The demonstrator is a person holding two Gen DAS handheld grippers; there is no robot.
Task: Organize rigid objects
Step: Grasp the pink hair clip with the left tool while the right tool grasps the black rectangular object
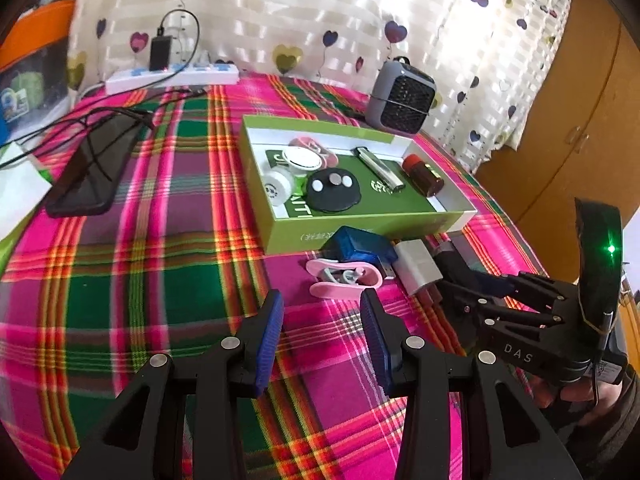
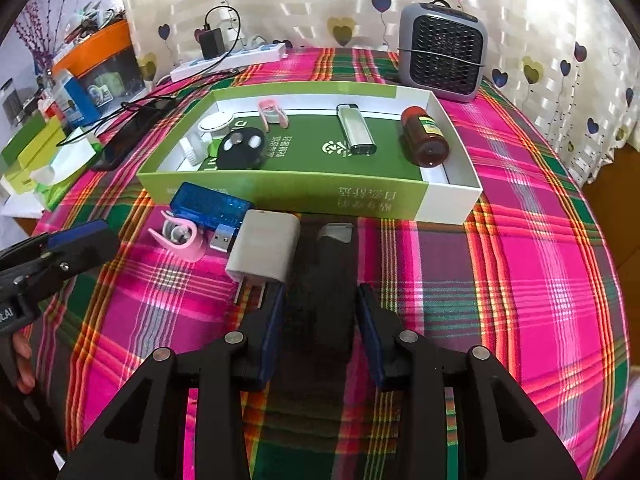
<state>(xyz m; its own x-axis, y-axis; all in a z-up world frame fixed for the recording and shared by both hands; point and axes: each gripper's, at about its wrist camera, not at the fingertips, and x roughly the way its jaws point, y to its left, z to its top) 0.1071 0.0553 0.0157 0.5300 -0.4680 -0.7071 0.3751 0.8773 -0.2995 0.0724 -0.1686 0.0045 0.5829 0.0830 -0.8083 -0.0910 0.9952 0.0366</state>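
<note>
Left wrist view: left tool (image 1: 322, 314) released, jaws spread, hanging over the plaid-covered counter (image 1: 160, 272) with nothing between the blue pads. Just ahead, a pink clip (image 1: 345, 280) flat on the cloth, touching a blue USB tester (image 1: 358, 250); beside that, a white charger plug (image 1: 418, 266). Behind these, an open green box (image 1: 360, 224) holding a black round fob (image 1: 334, 192), a white disc (image 1: 304, 158), a silver lighter (image 1: 380, 170) and a brown bottle (image 1: 422, 174) lying on its side. Off to the right, the right tool (image 1: 476, 280) low over the cloth, fingertips partly hidden. Farther back, a grey fan heater (image 1: 400, 96), a white power strip (image 1: 172, 76) and a dark phone (image 1: 92, 168).

Right wrist view: right tool (image 2: 320, 312) open, jaws straddling a black lighter (image 2: 330, 280) that lies lengthwise on the counter (image 2: 520, 260); contact between pads and lighter not discernible. White charger plug (image 2: 266, 250) just left of it, prongs toward the camera. Blue USB tester (image 2: 210, 210) and pink clip (image 2: 180, 238) further left, close to the green box (image 2: 304, 192) front wall. Left tool (image 2: 80, 244) at the left edge.
</note>
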